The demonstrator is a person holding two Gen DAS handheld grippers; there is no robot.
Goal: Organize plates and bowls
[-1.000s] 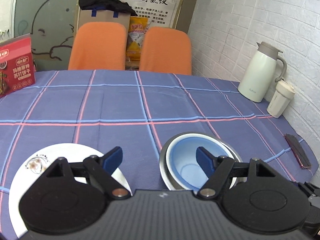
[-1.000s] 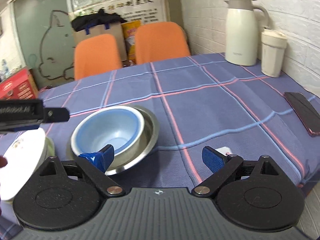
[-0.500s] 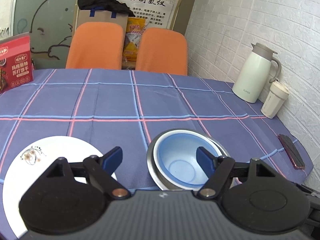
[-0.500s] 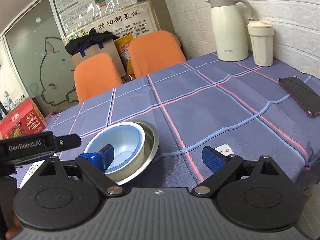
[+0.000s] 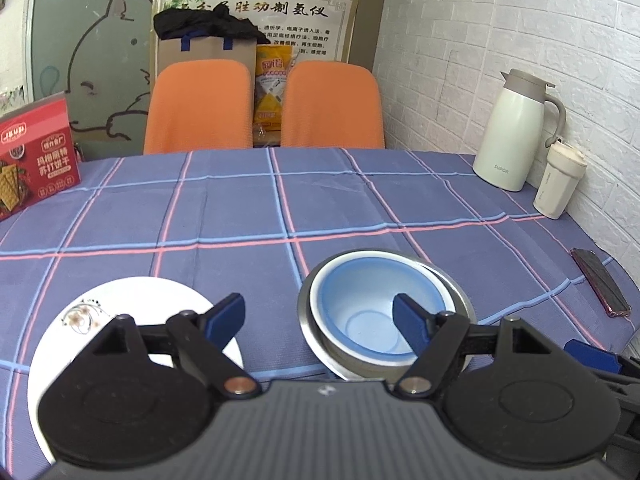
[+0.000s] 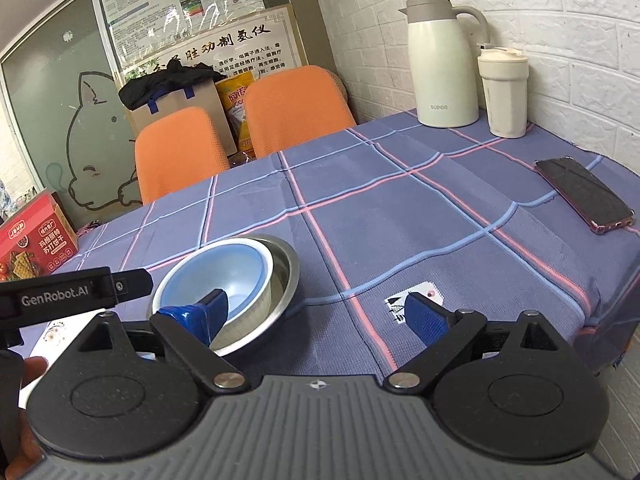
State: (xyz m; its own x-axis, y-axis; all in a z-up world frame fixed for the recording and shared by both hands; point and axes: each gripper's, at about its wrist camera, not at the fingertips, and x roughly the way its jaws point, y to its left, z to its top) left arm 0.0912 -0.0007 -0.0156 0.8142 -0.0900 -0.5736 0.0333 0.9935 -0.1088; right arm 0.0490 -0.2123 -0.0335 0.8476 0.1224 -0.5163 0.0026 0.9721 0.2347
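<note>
We hold both claws, left (image 5: 318,318) and right (image 6: 316,312), spread wide with nothing between the fingers, above the near edge of the surface (image 5: 240,208). The blue bowl (image 5: 378,304) sits nested in the steel bowl (image 5: 460,300), and the plate (image 5: 132,300) lies just left of that steel bowl.

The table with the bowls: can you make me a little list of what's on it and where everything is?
blue bowl: nested inside the metal bowl
white plate: flat on the tablecloth, left of the bowls
left gripper: open, holding nothing
right gripper: open, holding nothing
jug and cup: far corner by the wall
phone: right edge
red box: far left
</note>
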